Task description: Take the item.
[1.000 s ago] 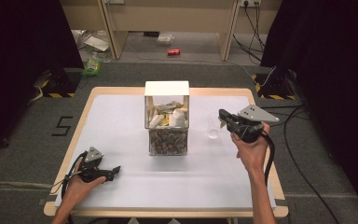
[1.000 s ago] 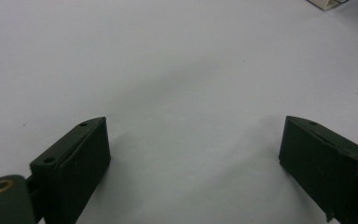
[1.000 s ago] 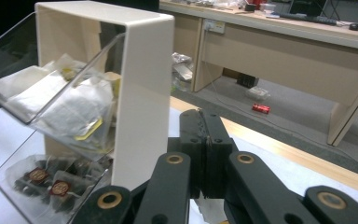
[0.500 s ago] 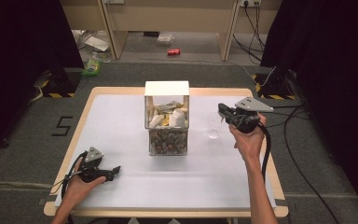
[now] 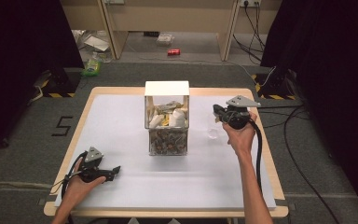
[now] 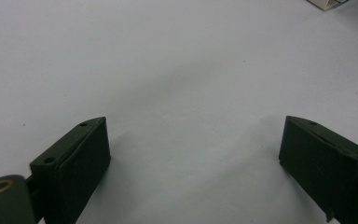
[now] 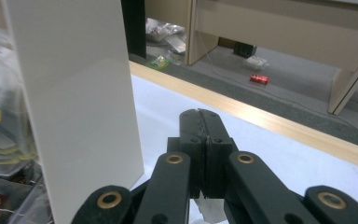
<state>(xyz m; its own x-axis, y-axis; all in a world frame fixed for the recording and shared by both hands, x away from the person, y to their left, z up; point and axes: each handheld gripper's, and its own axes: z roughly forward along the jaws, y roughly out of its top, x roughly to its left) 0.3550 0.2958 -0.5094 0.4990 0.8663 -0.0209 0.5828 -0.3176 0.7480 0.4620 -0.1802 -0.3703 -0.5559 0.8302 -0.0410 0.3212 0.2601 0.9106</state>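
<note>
Tongs status first. Right tongs (image 5: 217,113) are pressed fully together with nothing between the black faces; the right gripper view (image 7: 204,154) shows the two ribbed faces meeting flat. They hang above the counter (image 5: 121,126) at about 3 o'clock from the clear box (image 5: 167,122), pointing toward it. Left tongs (image 6: 193,158) stand wide apart and hold nothing, lying low over bare white surface near 7 o'clock of the counter; in the high view (image 5: 114,171) that hand rests there, likely parked out of the way.

Clear box sits at counter centre. Walls are transparent, hard plastic by the look; a white flat lid or panel (image 5: 167,88) caps the far top edge. Contents are layered: pale crumpled packets above, a darker, speckled mass of small wrapped pieces below.

Small clear cup (image 5: 211,131), thin and glassy, stands just beside the box at 3 o'clock, directly under the right tongs. My guess is that the cup is the next target, since the tongs hang over it; they would have to spread first. Cup is light and slippery-looking, easy to tip.
</note>
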